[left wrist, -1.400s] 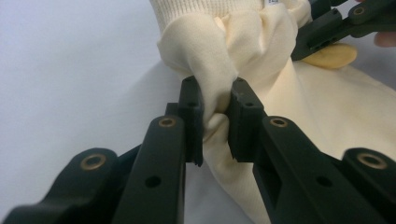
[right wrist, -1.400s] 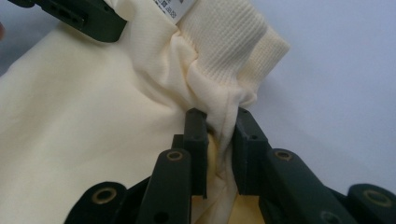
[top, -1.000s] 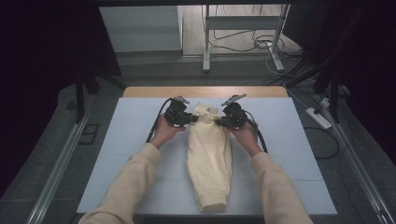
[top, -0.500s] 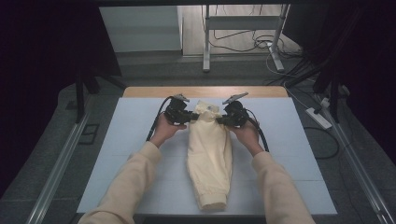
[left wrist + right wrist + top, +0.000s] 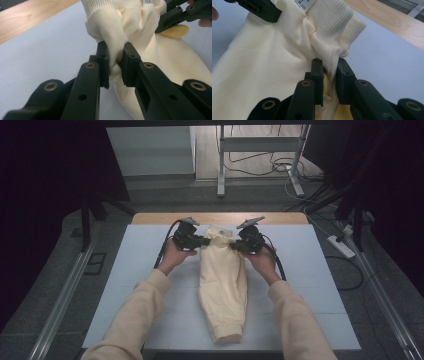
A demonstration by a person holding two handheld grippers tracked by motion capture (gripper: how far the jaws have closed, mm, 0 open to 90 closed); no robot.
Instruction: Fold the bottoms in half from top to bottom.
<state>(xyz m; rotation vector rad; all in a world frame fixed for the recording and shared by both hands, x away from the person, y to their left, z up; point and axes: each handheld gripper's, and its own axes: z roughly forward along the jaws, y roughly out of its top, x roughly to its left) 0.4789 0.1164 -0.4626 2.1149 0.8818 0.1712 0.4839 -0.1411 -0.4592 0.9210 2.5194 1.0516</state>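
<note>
A cream-yellow garment lies folded lengthwise on the white table mat, its ribbed end toward the far edge and a cuffed end near me. My left gripper is shut on a bunch of the garment at its far left corner. My right gripper is shut on the garment at the far right corner, just below the ribbed band. The two grippers face each other across the cloth, a short way apart.
A strip of wooden tabletop runs beyond the mat's far edge. Metal rails flank the table. Cables and a power strip lie on the floor behind and to the right.
Both grippers hold the garment's far end as before; the hands have shifted only slightly, and the cloth lies in the same place.
</note>
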